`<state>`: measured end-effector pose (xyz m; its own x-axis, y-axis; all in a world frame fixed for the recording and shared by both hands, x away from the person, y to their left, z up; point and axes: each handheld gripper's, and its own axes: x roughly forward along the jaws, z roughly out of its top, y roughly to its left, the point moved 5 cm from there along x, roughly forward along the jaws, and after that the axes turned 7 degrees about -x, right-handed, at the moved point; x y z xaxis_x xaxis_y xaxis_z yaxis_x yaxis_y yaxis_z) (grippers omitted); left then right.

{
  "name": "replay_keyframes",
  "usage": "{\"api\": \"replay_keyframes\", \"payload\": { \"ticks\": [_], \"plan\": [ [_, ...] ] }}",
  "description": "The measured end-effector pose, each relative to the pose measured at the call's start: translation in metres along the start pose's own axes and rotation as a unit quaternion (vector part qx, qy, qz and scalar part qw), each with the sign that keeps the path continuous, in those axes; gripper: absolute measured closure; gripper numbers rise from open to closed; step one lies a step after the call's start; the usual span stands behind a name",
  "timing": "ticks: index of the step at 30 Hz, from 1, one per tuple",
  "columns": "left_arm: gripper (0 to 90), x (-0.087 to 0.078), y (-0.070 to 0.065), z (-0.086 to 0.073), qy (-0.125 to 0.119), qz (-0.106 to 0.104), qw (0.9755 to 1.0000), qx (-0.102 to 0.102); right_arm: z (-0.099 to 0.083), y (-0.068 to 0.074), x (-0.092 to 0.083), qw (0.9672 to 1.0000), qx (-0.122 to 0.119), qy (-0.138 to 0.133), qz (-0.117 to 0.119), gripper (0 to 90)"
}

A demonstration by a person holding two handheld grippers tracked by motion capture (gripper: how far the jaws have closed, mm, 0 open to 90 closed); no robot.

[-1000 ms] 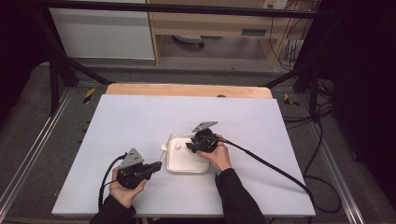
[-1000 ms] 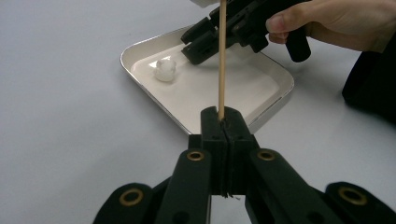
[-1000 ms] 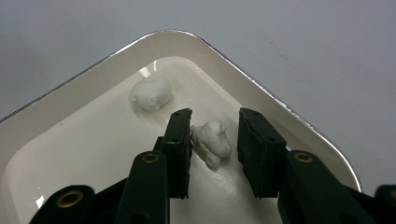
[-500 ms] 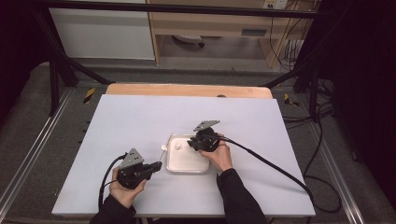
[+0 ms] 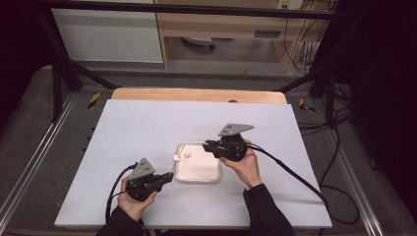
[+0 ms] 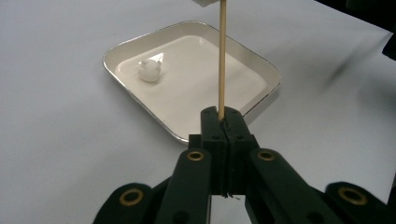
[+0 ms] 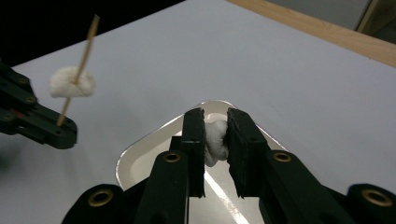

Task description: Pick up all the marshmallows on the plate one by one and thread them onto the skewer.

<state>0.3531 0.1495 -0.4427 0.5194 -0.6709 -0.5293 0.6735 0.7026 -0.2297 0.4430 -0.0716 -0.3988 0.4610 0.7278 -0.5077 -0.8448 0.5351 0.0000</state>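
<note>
A white tray (image 5: pixel 201 172) lies at the middle of the white table, with one marshmallow (image 6: pixel 150 70) in its far left corner. My left gripper (image 6: pixel 222 122) rests at the tray's near left corner, shut on a thin wooden skewer (image 6: pixel 222 56) that stands up from its jaws. A marshmallow (image 7: pixel 72 81) is threaded near the skewer's top. My right gripper (image 7: pixel 215 126) hangs above the tray's right side. Its jaws have just been closing, and they now pinch another marshmallow (image 7: pixel 215 140) between the pads.
The table's far edge is a wooden strip (image 5: pixel 196 94). A black cable (image 5: pixel 295 177) trails from the right gripper across the table's right side. Metal frame rails run along both sides of the table, with shelving beyond it.
My right gripper has risen out of the tray and drifted right with a marshmallow pinched in it. The left gripper and its skewer have stayed put.
</note>
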Motion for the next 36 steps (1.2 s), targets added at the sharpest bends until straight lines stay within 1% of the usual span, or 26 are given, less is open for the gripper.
{"api": "replay_keyframes", "payload": {
  "ticks": [5,7,8,12,13,15,19,24,33,36],
  "plan": [
    [89.0,0.002,-0.007,0.000,0.004,-0.007,0.9999,0.009,0.008,0.009,-0.027,0.9995,-0.004,-0.030,0.011,77.5],
    [89.0,0.003,-0.009,0.000,0.006,-0.009,0.9998,0.014,0.011,0.012,-0.036,0.9990,-0.005,-0.042,0.013,77.5],
    [89.0,0.004,-0.010,-0.001,0.007,-0.011,0.9998,0.015,0.013,0.013,-0.041,0.9985,-0.003,-0.051,0.018,77.5],
    [89.0,0.006,-0.015,-0.001,0.012,-0.015,0.9996,0.022,0.022,0.016,-0.054,0.9961,0.007,-0.084,0.029,77.7],
    [89.0,0.007,-0.016,-0.001,0.012,-0.014,0.9995,0.025,0.024,0.015,-0.056,0.9958,0.007,-0.086,0.030,77.8],
    [89.0,0.008,-0.018,-0.002,0.014,-0.017,0.9994,0.027,0.026,0.016,-0.057,0.9955,0.009,-0.089,0.031,77.9],
    [89.0,0.009,-0.021,-0.002,0.015,-0.020,0.9992,0.032,0.031,0.019,-0.056,0.9944,0.010,-0.095,0.046,78.0],
    [89.0,0.009,-0.024,-0.002,0.018,-0.022,0.9988,0.040,0.034,0.024,-0.051,0.9942,0.009,-0.092,0.055,78.0],
    [89.0,0.010,-0.026,-0.001,0.017,-0.025,0.9986,0.044,0.035,0.030,-0.040,0.9926,0.017,-0.093,0.077,77.9],
    [89.0,0.010,-0.026,-0.001,0.016,-0.026,0.9985,0.045,0.033,0.030,-0.038,0.9928,0.018,-0.090,0.077,77.9]
  ]
}}
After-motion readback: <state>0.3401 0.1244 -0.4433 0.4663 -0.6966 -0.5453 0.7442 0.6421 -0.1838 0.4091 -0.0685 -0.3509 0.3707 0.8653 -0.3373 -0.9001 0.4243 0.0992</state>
